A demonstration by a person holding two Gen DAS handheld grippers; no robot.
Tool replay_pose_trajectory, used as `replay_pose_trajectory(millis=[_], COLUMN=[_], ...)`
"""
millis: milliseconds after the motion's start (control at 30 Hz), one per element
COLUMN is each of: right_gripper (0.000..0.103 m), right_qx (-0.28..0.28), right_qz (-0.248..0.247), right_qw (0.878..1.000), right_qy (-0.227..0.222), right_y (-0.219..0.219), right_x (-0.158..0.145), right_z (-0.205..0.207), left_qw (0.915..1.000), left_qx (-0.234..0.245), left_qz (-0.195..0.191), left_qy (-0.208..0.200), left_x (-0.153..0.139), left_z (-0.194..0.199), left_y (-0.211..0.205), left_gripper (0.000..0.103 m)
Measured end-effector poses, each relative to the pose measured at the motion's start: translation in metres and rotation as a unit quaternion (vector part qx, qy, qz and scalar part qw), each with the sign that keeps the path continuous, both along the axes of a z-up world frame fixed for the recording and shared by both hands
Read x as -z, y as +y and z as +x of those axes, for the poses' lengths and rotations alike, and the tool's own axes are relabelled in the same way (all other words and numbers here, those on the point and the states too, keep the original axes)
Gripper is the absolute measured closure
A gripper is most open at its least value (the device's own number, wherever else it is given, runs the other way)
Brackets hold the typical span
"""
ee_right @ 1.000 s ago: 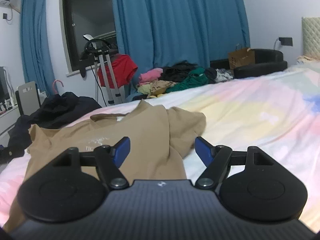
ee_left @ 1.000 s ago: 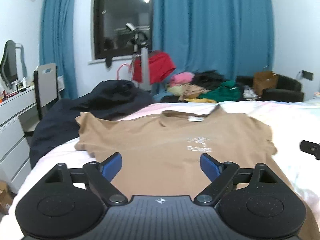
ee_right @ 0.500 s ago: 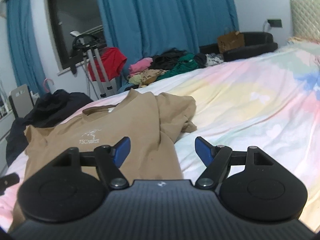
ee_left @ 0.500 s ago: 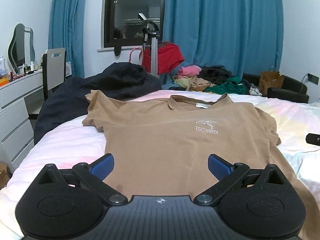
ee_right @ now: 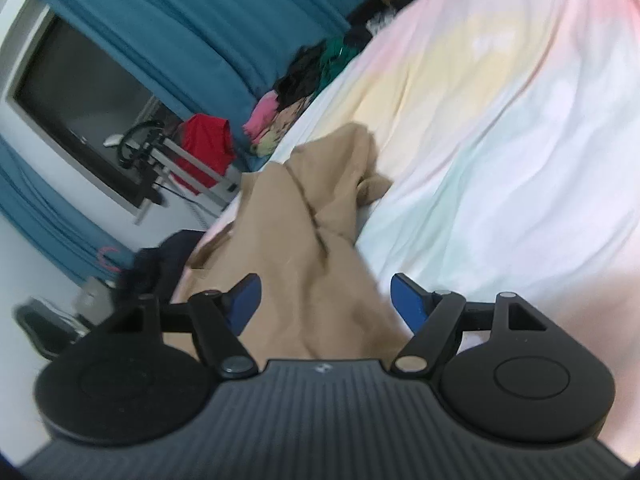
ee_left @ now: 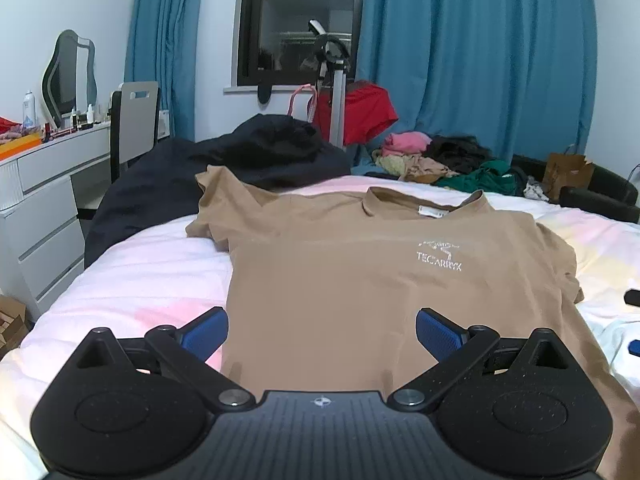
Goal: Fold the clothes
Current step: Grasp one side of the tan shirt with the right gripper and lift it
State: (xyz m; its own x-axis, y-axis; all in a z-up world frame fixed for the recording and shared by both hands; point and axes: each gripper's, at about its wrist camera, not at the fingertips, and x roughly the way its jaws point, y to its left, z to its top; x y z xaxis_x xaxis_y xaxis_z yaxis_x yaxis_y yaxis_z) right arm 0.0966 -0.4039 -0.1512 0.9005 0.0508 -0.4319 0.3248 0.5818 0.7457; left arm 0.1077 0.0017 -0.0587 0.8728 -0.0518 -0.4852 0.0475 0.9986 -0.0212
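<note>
A tan T-shirt [ee_left: 360, 276] with a small white chest logo lies spread front-up on the pastel bedsheet [ee_left: 152, 280], collar toward the far side. My left gripper [ee_left: 322, 334] is open and empty, hovering over the shirt's near hem on its left side. My right gripper [ee_right: 324, 298] is open and empty, rolled to one side, over the shirt's right edge [ee_right: 304, 240], whose right sleeve is bunched. The right view is blurred.
A dark blanket or coat [ee_left: 224, 168] is heaped at the bed's far left. A pile of clothes [ee_left: 440, 160] lies beyond the bed by the blue curtains. A white dresser [ee_left: 44, 200] and chair stand at the left. A small dark object [ee_left: 632, 298] lies on the sheet at the right.
My left gripper has come lower and closer over the shirt's hem. My right gripper has rolled sharply sideways and dropped toward the shirt's right edge.
</note>
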Motion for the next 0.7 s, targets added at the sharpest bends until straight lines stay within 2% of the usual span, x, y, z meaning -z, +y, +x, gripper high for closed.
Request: replay_pose_trajectory(millis=[200,433,533,700], right_gripper=[0.029,0.029,0.032,0.032], right_qx=[0.027,0.070,0.070,0.052], right_qz=[0.116,0.271,0.297,0.274], right_qw=[0.992,0.958,0.950,0.959], right_qy=[-0.029,-0.058,-0.065,-0.056], right_y=[-0.033,-0.073,-0.078,-0.087], right_x=[0.020,0.070,0.081,0.084], right_z=[0.021,0.056,0.077,0.124], left_qw=[0.9999,0.9997,0.9994,0.9987], left_qx=[-0.002,0.001,0.004,0.008], left_qz=[0.010,-0.002,-0.009,-0.021], left_qy=[0.010,0.026,0.033,0.045], left_x=[0.007,0.016,0.021,0.028], left_z=[0.003,0.017,0.024,0.036], left_y=[-0.005,-0.011,-0.014,-0.018], left_gripper=[0.002,0.002,0.002,0.002])
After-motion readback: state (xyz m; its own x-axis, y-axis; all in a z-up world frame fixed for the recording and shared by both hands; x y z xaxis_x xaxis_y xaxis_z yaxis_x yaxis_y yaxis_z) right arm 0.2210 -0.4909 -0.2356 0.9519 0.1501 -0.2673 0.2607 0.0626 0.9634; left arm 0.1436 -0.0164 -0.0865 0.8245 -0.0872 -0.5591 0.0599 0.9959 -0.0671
